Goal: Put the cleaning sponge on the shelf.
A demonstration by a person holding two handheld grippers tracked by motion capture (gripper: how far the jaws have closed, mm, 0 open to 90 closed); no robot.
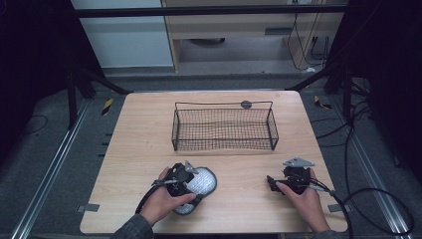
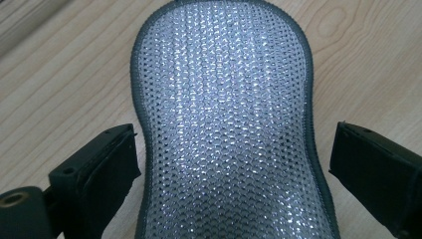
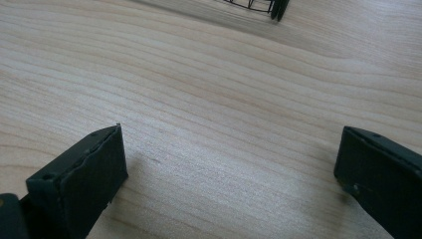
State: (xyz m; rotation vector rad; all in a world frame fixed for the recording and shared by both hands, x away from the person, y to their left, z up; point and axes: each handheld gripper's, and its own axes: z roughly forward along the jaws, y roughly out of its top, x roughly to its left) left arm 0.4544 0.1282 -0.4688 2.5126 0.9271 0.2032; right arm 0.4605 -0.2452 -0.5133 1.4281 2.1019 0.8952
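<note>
A silver scrub pad (image 2: 224, 124) lies flat on the table (image 1: 149, 144), near the front edge on the person's left, well short of the wire basket (image 1: 224, 128) that stands toward the far middle. The left gripper (image 2: 234, 164) sits low over the pad with its jaws apart, one on each side of the pad's narrowed waist; there is a sliver of wood showing between each jaw and the pad's grey bound edge, so nothing is clamped yet. In the high view the left hand (image 1: 161, 201) covers the near end of the pad.

The right gripper (image 3: 231, 169) rests over bare wood on the person's right, jaws wide apart and holding nothing, with a corner of the basket just visible far ahead.

The pad looks light and soft: a glittery knit mesh over what is probably a sponge core (the cover's weave suggests it will give under pressure). It should squash rather than slip, and it is not fragile. The waist is the sensible place to take it, since it is the narrowest span and the stitched rim there gives the jaws an edge to bite. Held at one end only, it would likely droop.
</note>
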